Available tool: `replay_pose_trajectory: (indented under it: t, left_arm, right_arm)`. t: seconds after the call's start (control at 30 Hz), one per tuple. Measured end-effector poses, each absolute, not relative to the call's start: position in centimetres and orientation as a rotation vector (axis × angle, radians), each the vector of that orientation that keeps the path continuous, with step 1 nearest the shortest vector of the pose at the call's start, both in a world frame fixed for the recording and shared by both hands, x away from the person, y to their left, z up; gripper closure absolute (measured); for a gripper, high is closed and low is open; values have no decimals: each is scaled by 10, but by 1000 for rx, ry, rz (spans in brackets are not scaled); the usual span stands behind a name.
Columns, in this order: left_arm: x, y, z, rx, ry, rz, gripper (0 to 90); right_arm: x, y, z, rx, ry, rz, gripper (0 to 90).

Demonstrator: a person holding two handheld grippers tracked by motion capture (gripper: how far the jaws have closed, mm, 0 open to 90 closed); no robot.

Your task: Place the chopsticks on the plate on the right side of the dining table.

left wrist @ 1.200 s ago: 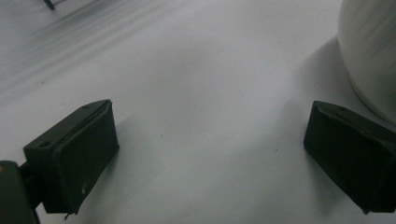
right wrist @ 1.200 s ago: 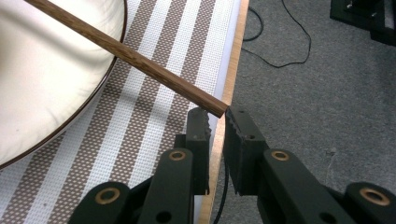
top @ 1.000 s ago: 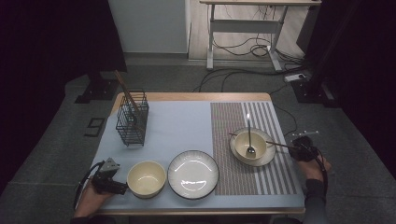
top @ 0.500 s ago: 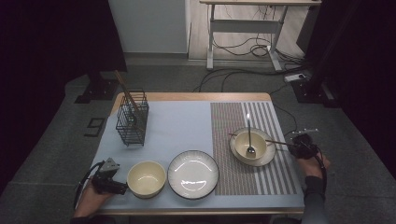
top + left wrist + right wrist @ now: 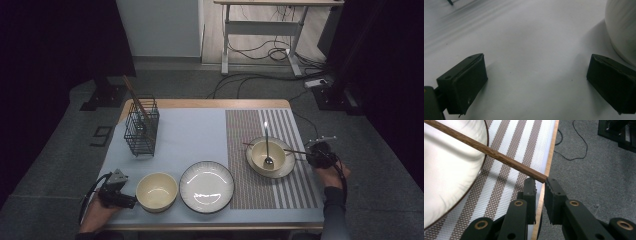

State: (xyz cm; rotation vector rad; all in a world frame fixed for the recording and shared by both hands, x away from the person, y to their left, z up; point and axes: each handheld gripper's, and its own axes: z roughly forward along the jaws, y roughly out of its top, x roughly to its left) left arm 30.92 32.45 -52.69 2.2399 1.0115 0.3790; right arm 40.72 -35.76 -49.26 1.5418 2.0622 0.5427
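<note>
Right gripper (image 5: 539,183) nearly closed, pinching end of wooden chopstick (image 5: 486,151) lying across bowl (image 5: 268,155), left gripper (image 5: 536,82) wide open beside cream bowl (image 5: 157,191), gripping nothing.

The right gripper (image 5: 539,185) rises from six o'clock, its black jaws nearly closed around the tip of a wooden chopstick (image 5: 486,150) running toward ten o'clock over a white bowl (image 5: 446,175). A striped mat (image 5: 506,172) lies beneath; cables (image 5: 574,145) cross the grey floor (image 5: 586,182) at one o'clock.
</note>
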Motion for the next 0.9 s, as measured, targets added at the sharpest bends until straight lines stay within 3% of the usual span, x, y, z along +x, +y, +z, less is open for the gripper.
replay_pose_trajectory:
  t: [0.37, 0.9]
  left_arm:
    - [309, 324, -527, 2240, 1012, 379, 25]
    - [309, 324, -527, 2240, 1012, 379, 25]
  right_arm:
    - [408, -359, -493, 1546, 2038, 535, 688]
    - [413, -357, -493, 1536, 2046, 539, 679]
